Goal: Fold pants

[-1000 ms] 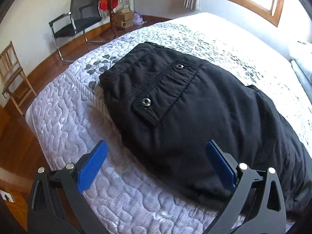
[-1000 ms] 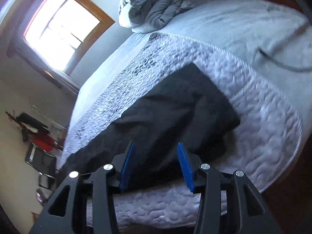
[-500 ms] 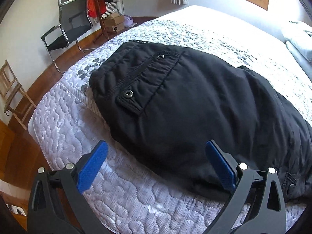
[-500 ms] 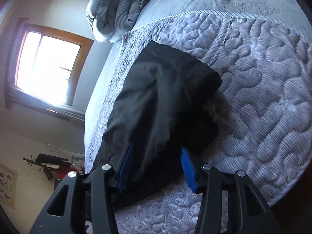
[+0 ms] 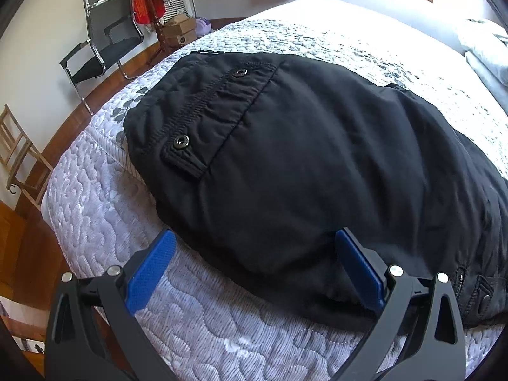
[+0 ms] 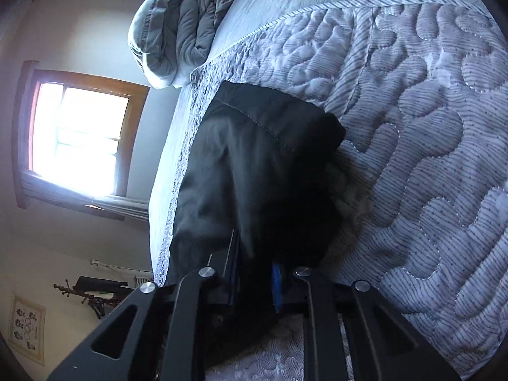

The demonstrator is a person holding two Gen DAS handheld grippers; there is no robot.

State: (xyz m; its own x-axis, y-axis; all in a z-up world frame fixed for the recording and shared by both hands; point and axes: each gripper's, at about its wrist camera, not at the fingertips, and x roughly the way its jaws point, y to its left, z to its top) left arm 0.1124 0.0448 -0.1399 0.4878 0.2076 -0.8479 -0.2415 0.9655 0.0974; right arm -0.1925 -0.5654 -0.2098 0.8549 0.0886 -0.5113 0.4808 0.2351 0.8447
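Black pants lie flat on the quilted bed cover, with the snap-button waistband toward the far left. My left gripper hovers wide open at the near edge of the pants; one blue pad is over the quilt and the other over the fabric. In the right wrist view the hemmed leg end of the pants stretches away from me. My right gripper is closing, its jaws drawn narrow with black fabric pinched between the blue pads.
The bed edge drops to a wooden floor at left. A black office chair, a wooden chair, boxes and a coat rack stand by the wall. A bundled grey duvet lies at the bed's head; a window glares.
The right gripper rolled, sank onto the leg end and narrowed its jaws onto the fabric. The left gripper crept forward and lower toward the pants' near edge, still wide open.
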